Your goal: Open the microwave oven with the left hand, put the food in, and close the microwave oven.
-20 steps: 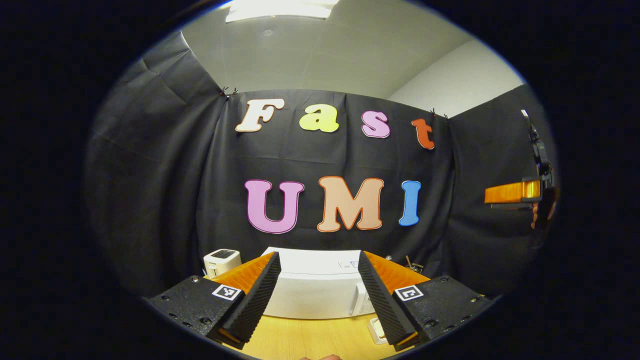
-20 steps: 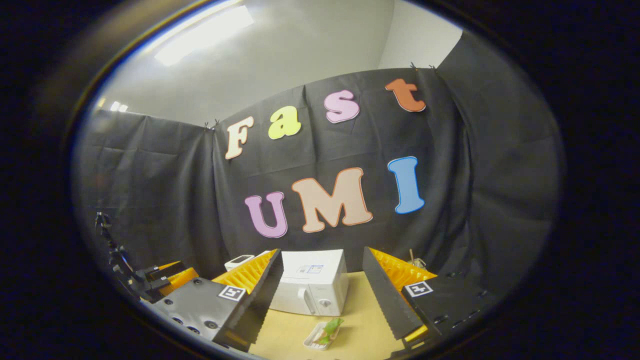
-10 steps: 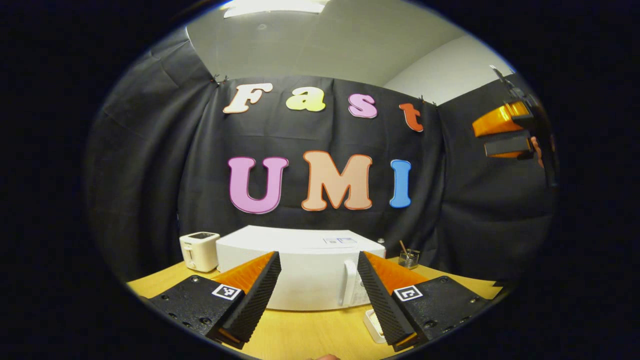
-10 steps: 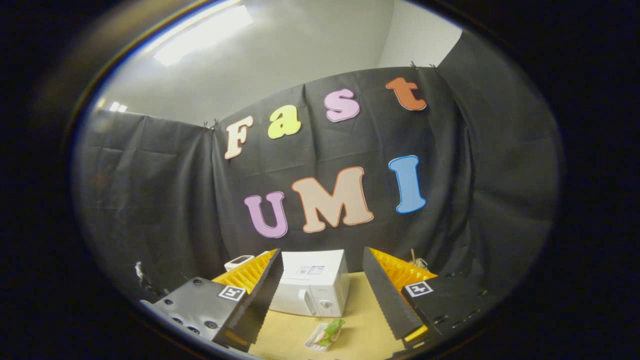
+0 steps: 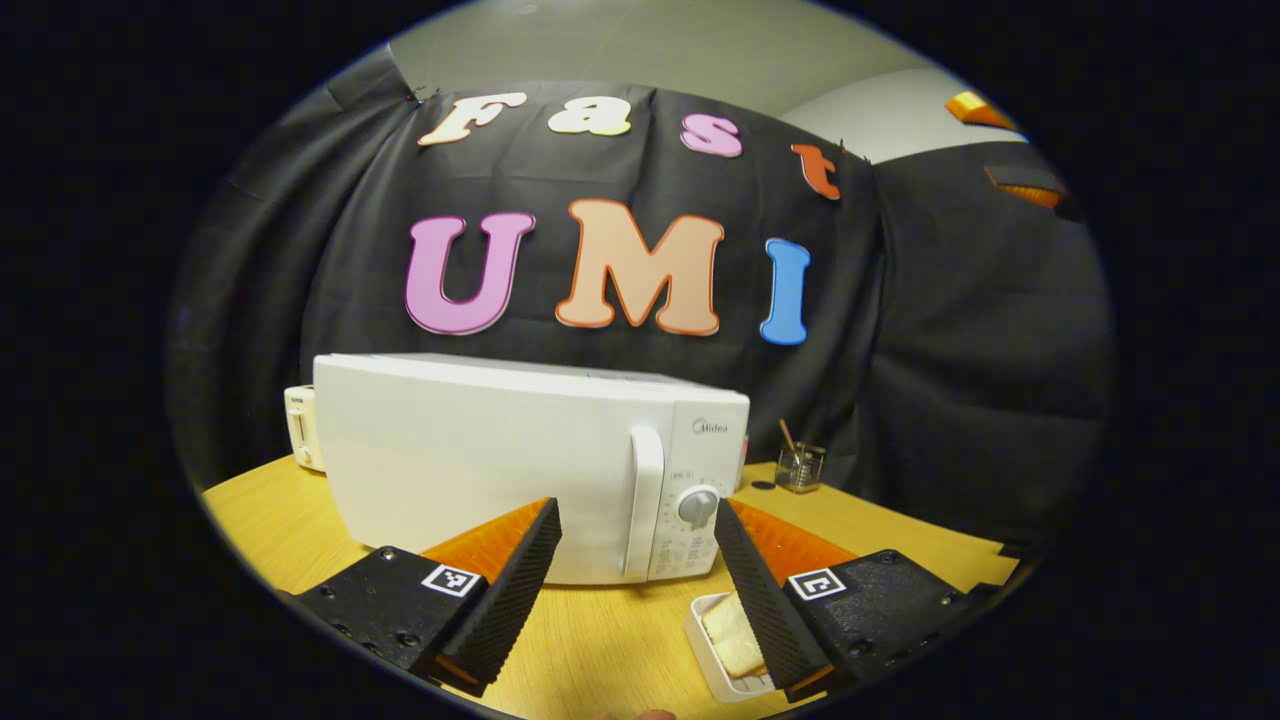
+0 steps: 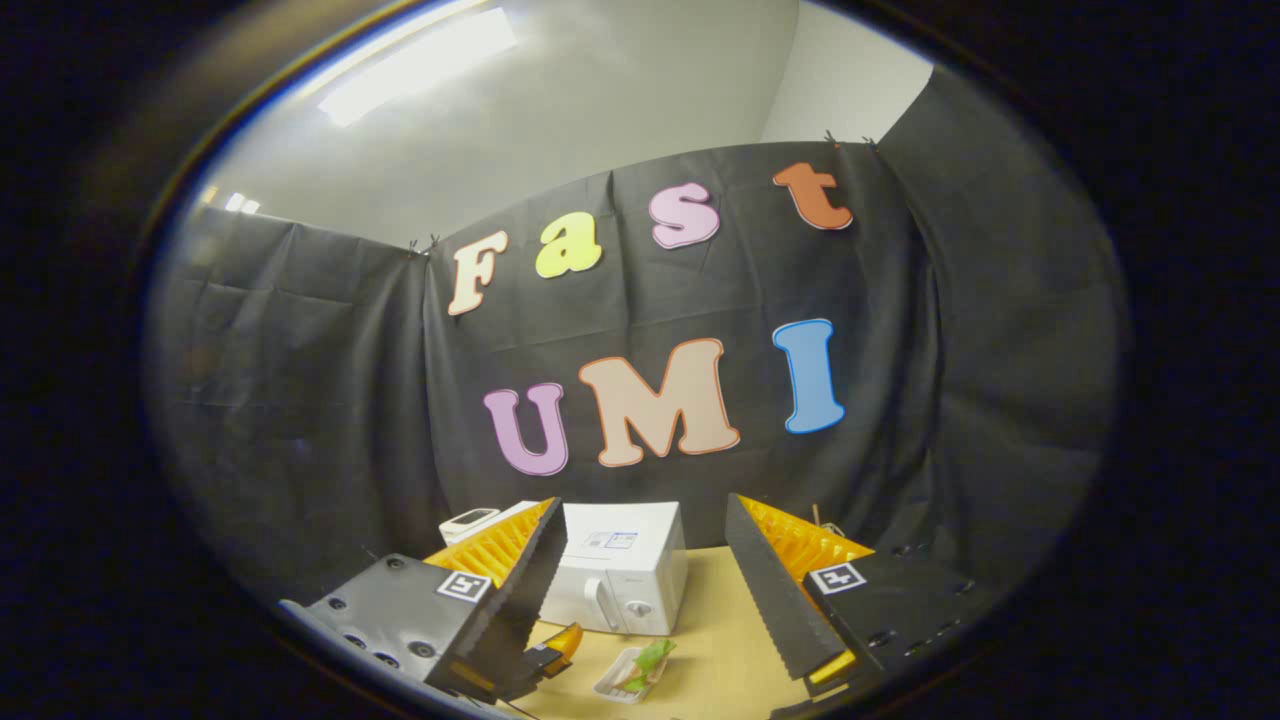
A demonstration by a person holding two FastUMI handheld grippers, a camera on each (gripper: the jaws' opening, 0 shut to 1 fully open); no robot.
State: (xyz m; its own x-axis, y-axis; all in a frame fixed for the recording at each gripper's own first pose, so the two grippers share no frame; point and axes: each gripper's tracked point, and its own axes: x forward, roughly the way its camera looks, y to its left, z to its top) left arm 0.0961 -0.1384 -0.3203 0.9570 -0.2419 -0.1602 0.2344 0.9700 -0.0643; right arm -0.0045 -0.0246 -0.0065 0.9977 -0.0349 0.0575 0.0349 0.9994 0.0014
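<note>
Left tongs [image 5: 637, 530]: fingers spread apart, nothing between them, held low over the table [image 5: 600, 640]. Right tongs [image 6: 645, 560]: also spread apart and empty, held high and well back from the work.

Microwave oven [image 5: 500, 470]: stands on the table directly ahead of my left tongs, door shut. Its handle [image 5: 643, 500] is a vertical bar, long axis upright, at the door's right edge, just left of the control dial [image 5: 697, 505]. In the left gripper view the handle sits in the gap between my 2 fingers, slightly right of centre and not yet touched. In the right gripper view the same oven [image 6: 620, 580] is small and distant.

Food: a sandwich in a white tray [image 5: 728, 640] lies on the table in front of the oven, just beside my left tongs' right finger and partly hidden by it. From the right tongs it lies ahead and below [image 6: 635, 668].

Assessment: task is at step 1, door not yet opened. The left tongs are clearly the nearer to the handle, as the task requires. The coming move turns on advancing so the fingers straddle the upright bar, 1 finger each side. Risk: the right finger passes close over the tray and could nudge it.
</note>
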